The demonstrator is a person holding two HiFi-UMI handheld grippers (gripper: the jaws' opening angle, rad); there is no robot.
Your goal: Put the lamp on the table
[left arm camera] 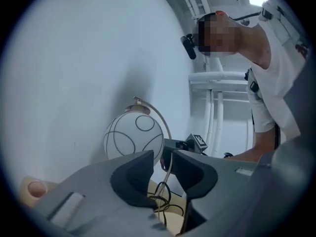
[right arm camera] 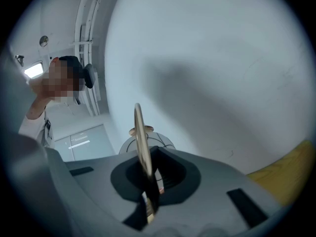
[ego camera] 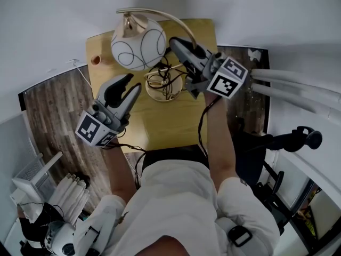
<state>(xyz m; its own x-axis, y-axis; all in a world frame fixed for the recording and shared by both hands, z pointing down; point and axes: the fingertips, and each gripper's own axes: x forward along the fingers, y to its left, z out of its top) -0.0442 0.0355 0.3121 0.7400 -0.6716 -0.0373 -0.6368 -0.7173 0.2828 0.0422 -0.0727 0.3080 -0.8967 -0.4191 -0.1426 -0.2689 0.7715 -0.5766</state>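
One lamp [ego camera: 138,42], wooden table [ego camera: 160,126], white wall [ego camera: 53,15]

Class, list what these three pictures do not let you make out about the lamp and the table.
1. Head view: the cord covers part of the lamp base. In the left gripper view, the left gripper's jaws block it.
2. Right gripper view: the right gripper, shut on the stem, hides its lower part.
3. Head view: the round thing at the table corner is too small to identify.

Left gripper [ego camera: 132,84] held low, jaws apart (empty), right gripper [ego camera: 180,46] farther forward, jaws clamped on lamp stem [right arm camera: 140,137]
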